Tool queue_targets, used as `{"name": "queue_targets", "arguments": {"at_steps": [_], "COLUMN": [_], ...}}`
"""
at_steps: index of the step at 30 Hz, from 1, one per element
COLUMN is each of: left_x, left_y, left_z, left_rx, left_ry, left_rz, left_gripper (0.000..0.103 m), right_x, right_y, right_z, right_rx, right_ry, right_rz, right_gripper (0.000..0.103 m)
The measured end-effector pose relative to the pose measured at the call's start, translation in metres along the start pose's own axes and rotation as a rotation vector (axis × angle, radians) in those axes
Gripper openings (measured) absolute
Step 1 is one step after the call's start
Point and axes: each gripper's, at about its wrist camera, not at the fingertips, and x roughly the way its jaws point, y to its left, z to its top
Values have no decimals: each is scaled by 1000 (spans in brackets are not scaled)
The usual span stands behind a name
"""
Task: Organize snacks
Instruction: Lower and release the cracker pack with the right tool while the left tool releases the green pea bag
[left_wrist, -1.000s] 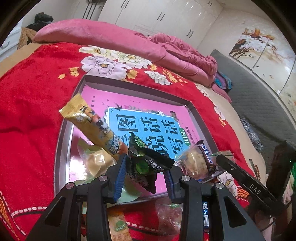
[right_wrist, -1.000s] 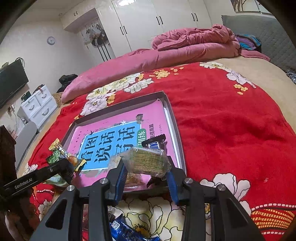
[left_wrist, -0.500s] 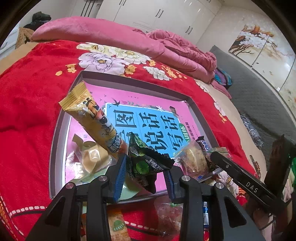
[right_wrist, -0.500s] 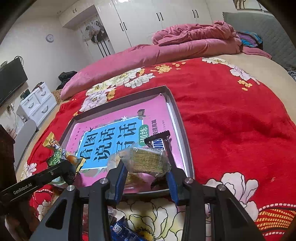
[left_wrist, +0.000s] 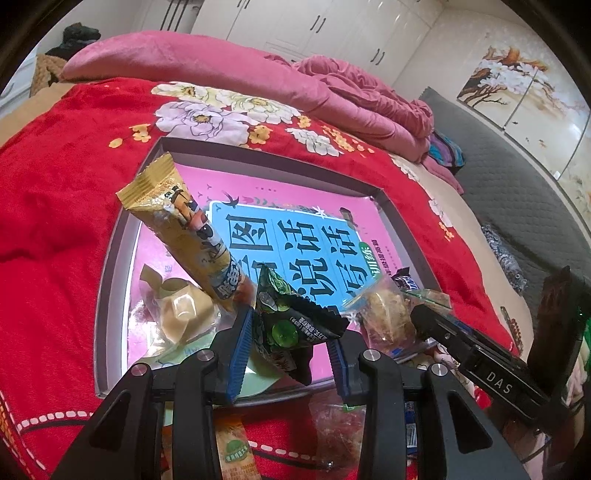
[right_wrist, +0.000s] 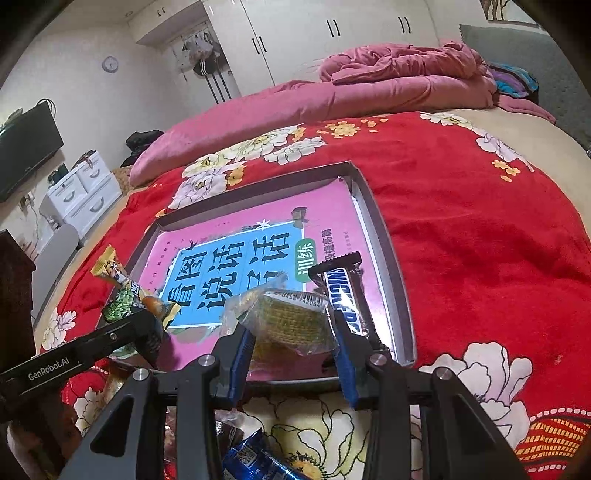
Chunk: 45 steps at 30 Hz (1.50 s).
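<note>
My left gripper (left_wrist: 290, 334) is shut on a dark green snack packet (left_wrist: 284, 325) and on the lower end of a long yellow snack bar (left_wrist: 177, 229), which slants up to the left. Both hang over the near left of a grey tray (left_wrist: 110, 258) holding a pink book with a blue title panel (left_wrist: 295, 243). My right gripper (right_wrist: 291, 328) is shut on a clear-wrapped stack of round biscuits (right_wrist: 291, 317) above the tray's (right_wrist: 391, 266) near edge. A Snickers bar (right_wrist: 343, 291) stands beside its right finger, lower end hidden. Whether that bar is gripped I cannot tell.
A cream wrapped pastry (left_wrist: 181, 314) lies in the tray's near left corner. Loose snacks lie on the red flowered blanket (right_wrist: 480, 229) under the grippers: an orange packet (left_wrist: 236, 454), a clear bag (left_wrist: 332, 424), a blue packet (right_wrist: 255, 461). A pink duvet (right_wrist: 332, 99) is heaped at the bed's far end.
The right gripper has drifted slightly leftward along the tray's near edge with the biscuit stack still in it. The left gripper holds still with its two snacks.
</note>
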Motion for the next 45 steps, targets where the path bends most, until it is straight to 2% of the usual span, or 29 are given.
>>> {"name": "queue_targets", "arguments": {"at_steps": [7,29,42,45], "left_x": [3,3,1,0], "left_y": [1,13,15,16], "left_z": [2,4,5,5], "left_rx": [1,-40,-46,-47], "left_ry": [-4,0,-4,-5], "left_rz": [12,36,41,40], "left_gripper": [40,41,54,55], "right_x": [2,-2,-6,-9], "right_y": [0,-3,-7,-8], "right_z": [-1,-1,0,0], "right_rx": [-4,-3,5,10], "right_ry": [9,10,0,-8], "right_rz": [-31,-26,-53,-60], "right_gripper": [43,53,53,57]}}
